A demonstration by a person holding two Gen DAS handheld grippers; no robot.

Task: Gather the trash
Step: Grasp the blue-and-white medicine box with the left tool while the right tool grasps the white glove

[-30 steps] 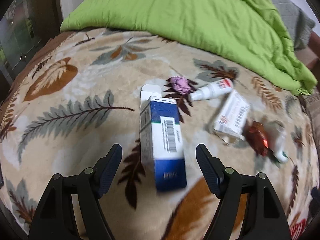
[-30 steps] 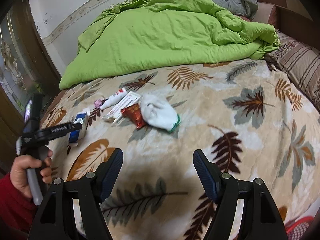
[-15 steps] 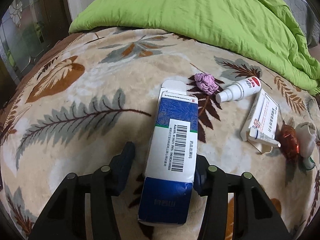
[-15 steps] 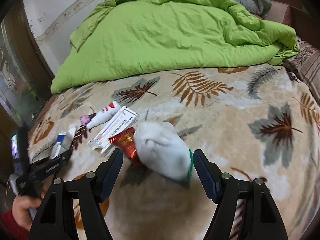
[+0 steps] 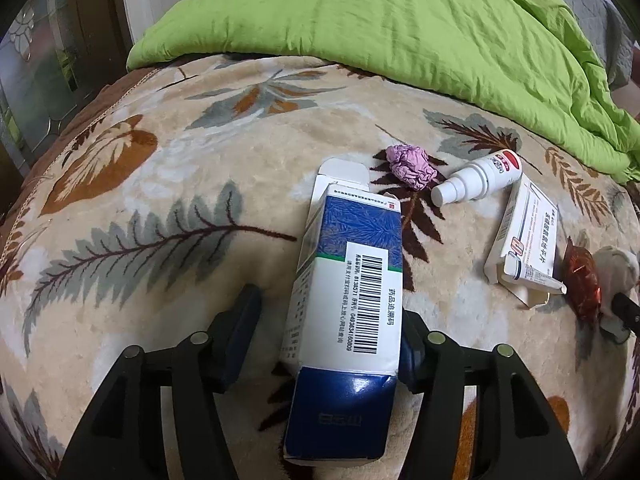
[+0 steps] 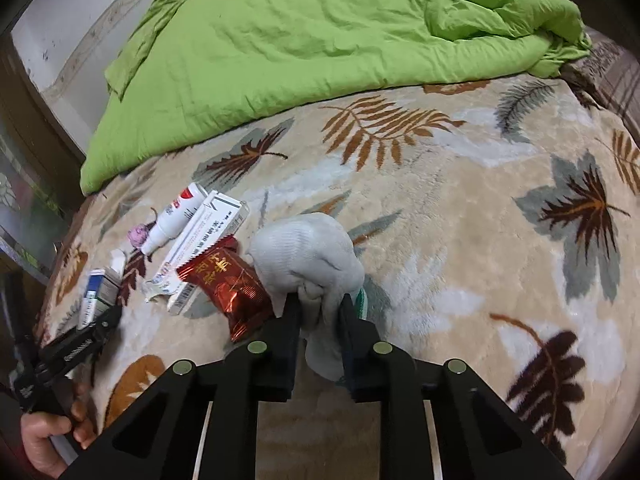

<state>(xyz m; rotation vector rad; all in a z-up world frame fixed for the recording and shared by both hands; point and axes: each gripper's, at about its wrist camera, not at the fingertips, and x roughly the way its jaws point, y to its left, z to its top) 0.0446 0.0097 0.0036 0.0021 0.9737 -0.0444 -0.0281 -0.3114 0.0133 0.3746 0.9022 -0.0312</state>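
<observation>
A blue and white carton (image 5: 352, 300) with a barcode lies on the leaf-patterned blanket (image 5: 160, 200). My left gripper (image 5: 326, 312) straddles it; the right finger touches its side, the left finger stands a little off it. In the right wrist view, my right gripper (image 6: 318, 304) is shut on a white sock (image 6: 312, 256). Next to the sock lie a red foil wrapper (image 6: 232, 284), a white medicine box (image 6: 200, 240), a white spray bottle (image 6: 176, 216) and a crumpled purple wad (image 6: 138, 235). The carton (image 6: 96, 292) and the left gripper (image 6: 102, 322) show at the far left there.
A green duvet (image 6: 320, 40) is heaped across the far half of the bed. The bed's left edge runs beside a dark wooden frame (image 5: 80, 32) with glass. A striped pillow (image 6: 612, 64) lies at the far right.
My left gripper moved forward over the carton and narrowed around it. My right gripper moved in to the sock and closed on it.
</observation>
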